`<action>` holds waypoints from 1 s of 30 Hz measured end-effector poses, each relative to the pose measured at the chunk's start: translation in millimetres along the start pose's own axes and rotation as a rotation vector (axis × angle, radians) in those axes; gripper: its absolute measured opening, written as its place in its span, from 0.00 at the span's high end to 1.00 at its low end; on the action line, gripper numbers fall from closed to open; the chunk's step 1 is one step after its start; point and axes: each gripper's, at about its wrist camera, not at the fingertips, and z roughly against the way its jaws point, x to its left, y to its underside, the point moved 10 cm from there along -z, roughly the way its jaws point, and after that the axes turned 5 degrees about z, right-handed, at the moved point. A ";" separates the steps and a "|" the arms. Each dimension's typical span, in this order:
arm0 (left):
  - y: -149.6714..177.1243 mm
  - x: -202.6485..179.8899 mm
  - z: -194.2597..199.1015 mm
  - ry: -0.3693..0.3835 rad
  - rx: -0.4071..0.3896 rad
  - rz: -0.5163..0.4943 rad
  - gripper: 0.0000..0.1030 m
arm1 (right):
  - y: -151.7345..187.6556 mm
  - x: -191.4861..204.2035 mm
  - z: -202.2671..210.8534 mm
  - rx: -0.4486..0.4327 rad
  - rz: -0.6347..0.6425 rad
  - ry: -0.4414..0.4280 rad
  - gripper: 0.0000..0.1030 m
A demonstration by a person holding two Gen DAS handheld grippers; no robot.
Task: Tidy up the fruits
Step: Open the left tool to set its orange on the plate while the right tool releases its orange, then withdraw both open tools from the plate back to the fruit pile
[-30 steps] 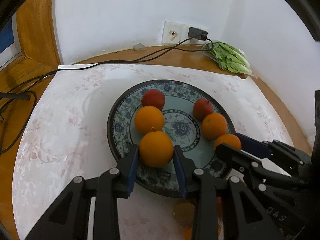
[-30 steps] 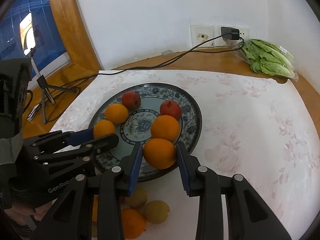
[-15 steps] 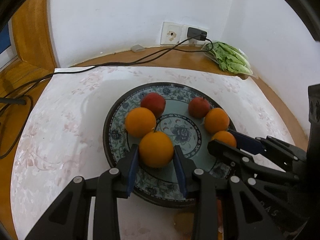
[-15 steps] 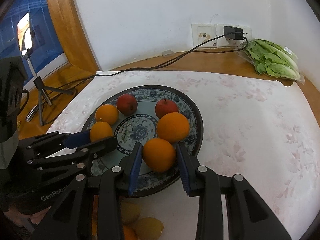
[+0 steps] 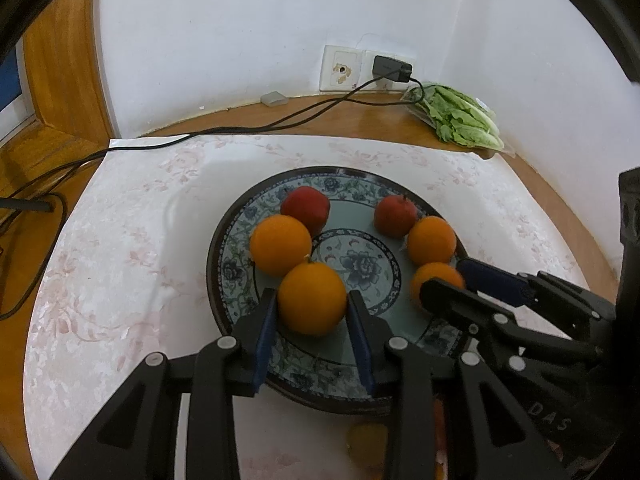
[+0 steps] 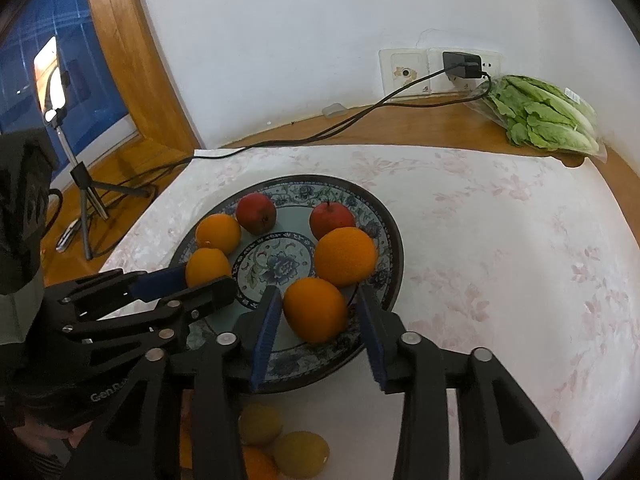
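1. Left wrist view, change: my left hand-held gripper, lower centre, has gone from pinching its orange to slightly spread, a sliver of gap at each pad. The orange now rests on the plate, touching a second orange. I judge this placement done.
2. Left wrist view, surroundings: two red fruits at the plate's far side; power cable upper left; bagged lettuce upper right. My other tool crowds the right of the frame.
3. Right wrist view, change: my right hand-held gripper has opened wide, its orange set on the near rim.
4. Right wrist view, remaining: yellowish fruits on the bench, bottom centre, partly hidden behind my fingers; likely next.
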 end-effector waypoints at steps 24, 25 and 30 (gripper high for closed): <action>16.6 -12.1 60.8 0.046 -0.024 0.004 0.55 | 10.9 13.2 57.4 -0.035 -0.028 0.008 0.56; 18.8 -12.3 62.7 0.050 -0.020 0.007 0.55 | 12.7 14.6 60.0 -0.033 -0.025 0.009 0.56; 29.5 -13.7 70.3 0.059 -0.005 0.018 0.55 | 21.9 19.0 70.4 -0.028 -0.018 0.014 0.56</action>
